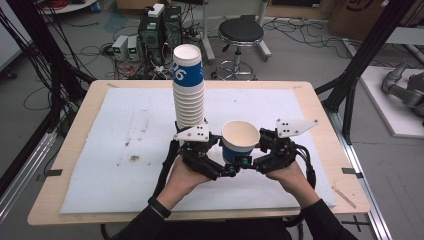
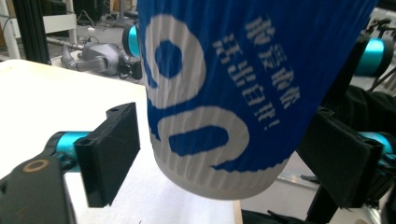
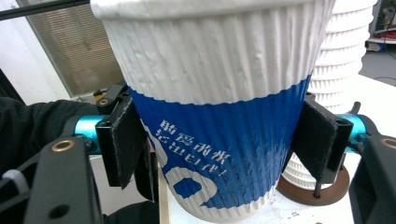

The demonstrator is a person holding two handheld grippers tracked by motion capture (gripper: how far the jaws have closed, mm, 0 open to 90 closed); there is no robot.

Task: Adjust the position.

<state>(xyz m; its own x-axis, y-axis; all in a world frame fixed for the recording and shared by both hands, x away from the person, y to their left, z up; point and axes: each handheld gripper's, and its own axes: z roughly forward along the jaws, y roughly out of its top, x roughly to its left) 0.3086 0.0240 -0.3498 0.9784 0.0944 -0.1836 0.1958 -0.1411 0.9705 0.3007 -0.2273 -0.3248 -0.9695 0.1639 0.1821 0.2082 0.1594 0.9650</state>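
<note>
White mat [image 1: 125,145] on wooden table [image 1: 320,125]

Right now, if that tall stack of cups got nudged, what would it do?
The stack is tall, narrow and already leaning, so it would probably tip. Paper cups look light, so it would likely slide easily. The ribbed walls seem thin, so a hard squeeze may dent them.

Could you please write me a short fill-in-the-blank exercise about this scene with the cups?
1. The right tongs are shut on a blue and ____ paper cup.
2. That cup's opening faces ____.
3. In the high view, the stack of cups stands to the ____ of it.
Missing words: white; up; left.
</note>
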